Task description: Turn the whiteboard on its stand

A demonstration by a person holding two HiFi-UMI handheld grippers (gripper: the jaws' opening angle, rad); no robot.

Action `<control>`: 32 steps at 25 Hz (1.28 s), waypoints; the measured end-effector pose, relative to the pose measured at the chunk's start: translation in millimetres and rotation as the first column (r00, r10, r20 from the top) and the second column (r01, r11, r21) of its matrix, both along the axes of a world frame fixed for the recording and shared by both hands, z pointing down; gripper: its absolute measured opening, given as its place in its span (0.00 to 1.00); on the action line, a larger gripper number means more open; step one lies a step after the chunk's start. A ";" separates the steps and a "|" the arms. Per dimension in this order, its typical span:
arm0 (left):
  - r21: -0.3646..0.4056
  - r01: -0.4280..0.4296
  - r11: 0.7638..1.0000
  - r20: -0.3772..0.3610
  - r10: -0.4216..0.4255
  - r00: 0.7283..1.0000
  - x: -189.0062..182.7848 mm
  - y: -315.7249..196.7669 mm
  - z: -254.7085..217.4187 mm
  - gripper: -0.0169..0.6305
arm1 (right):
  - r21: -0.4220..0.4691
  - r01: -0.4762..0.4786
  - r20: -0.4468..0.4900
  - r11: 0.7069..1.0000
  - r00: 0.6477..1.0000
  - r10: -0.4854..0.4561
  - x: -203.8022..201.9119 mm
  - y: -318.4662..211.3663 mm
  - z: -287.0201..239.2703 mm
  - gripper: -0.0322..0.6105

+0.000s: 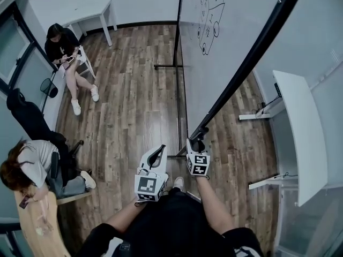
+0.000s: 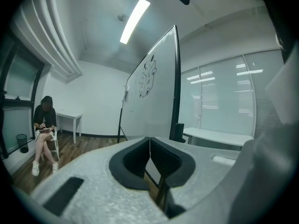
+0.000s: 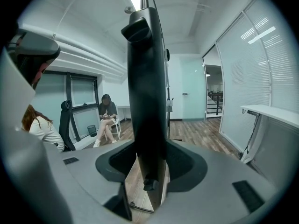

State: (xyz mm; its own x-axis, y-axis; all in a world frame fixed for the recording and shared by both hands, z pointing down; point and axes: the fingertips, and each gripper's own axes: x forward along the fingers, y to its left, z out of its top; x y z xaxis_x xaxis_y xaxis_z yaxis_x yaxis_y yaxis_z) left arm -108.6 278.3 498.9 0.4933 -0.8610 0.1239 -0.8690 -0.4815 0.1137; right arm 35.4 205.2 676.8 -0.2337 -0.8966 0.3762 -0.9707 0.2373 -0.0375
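Right gripper (image 3: 147, 162) clamped the black frame (image 3: 147, 78) of the large white whiteboard (image 1: 214, 79) at twelve o'clock. Left gripper (image 2: 149, 146) hung closed, empty. That lone grip could seemingly slip once the board pivoted.

- Whiteboard (image 1: 214, 63): black marker sketch (image 1: 210, 16) near one edge. Line drawing only; no letters or digits legible in any view.
- Marker cube (image 1: 148, 187) on left gripper (image 1: 158, 153), likewise on right gripper (image 1: 196, 141): black-and-white square patterns, no characters.
- No other print can be read.
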 end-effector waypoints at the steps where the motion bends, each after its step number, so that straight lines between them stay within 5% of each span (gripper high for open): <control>1: 0.005 -0.009 1.000 0.000 0.009 1.000 3.0 0.2 -0.6 0.05 | -0.002 0.000 0.003 1.000 1.000 0.000 -0.3 2.5 -1.0 0.35; 32: -0.033 -0.097 0.995 -0.004 0.097 0.995 28.6 19.3 10.0 0.05 | -0.058 -0.013 0.048 0.998 0.999 0.016 4.2 77.8 -0.7 0.35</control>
